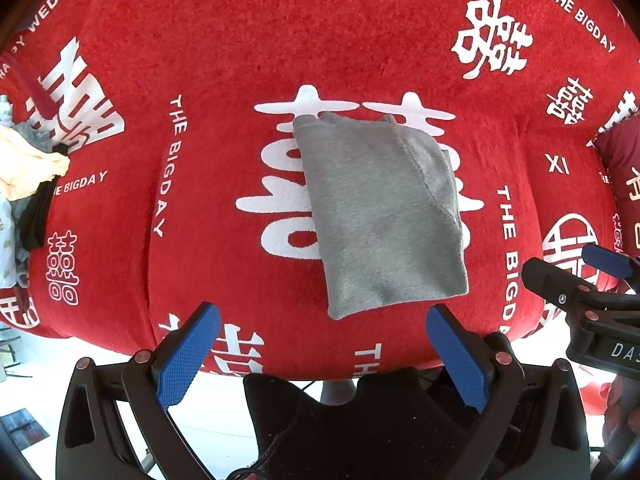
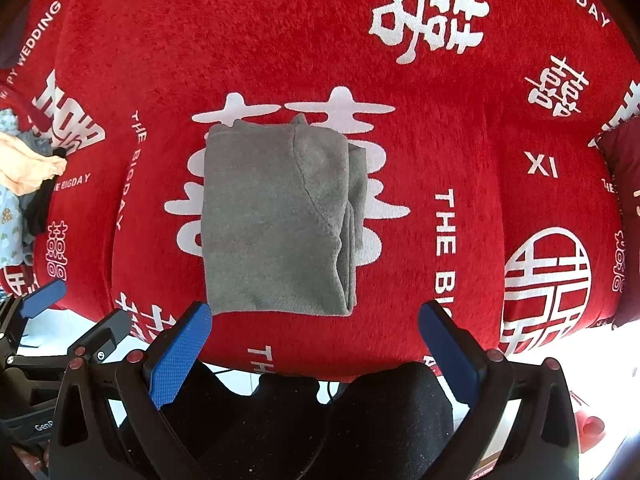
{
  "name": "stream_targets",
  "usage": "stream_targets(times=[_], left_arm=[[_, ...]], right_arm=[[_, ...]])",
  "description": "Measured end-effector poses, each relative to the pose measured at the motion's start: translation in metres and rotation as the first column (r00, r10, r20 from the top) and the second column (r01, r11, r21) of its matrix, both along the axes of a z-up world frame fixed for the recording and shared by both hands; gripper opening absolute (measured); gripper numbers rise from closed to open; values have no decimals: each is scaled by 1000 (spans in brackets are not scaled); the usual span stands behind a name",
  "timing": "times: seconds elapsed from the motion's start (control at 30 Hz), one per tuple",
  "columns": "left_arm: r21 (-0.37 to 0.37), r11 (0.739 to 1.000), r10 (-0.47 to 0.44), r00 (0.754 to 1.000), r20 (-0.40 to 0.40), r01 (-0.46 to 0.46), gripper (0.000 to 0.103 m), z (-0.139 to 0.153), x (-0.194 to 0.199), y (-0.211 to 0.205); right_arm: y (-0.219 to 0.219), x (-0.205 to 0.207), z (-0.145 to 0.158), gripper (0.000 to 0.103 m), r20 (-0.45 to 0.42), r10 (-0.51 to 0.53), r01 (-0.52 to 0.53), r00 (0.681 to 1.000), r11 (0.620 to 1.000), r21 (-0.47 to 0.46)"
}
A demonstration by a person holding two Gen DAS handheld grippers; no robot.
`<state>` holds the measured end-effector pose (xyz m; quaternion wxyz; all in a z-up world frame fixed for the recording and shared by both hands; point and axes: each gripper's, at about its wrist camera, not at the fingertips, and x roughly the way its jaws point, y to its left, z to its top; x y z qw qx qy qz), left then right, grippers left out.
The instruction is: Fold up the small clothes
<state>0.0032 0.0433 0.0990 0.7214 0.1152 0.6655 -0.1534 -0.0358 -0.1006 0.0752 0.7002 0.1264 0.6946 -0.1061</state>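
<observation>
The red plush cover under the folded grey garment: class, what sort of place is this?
Probably a home, on a bed or sofa: a red plush wedding-print cover, a folded grey fleece garment, and a loose heap of clothes waiting alongside.

A bed covered by a red blanket [image 1: 224,52] printed with white characters carried a folded grey garment [image 1: 380,216] flat at its centre, and a heap of loose clothes [image 1: 28,176] lay at its left edge, well apart.
</observation>
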Motion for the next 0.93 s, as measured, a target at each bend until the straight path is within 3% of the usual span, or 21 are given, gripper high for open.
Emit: stream_targets(times=[0.63,0.93], left_arm=[[21,999,35,999,42,-35,103,3,0,7],[-14,1000,24,997,72,-23,103,7,-1,5]], right_arm=[[5,2,3,103,6,20,-20,1000,1000,-12],[5,4,3,103,4,19,-19,1000,1000,-13]])
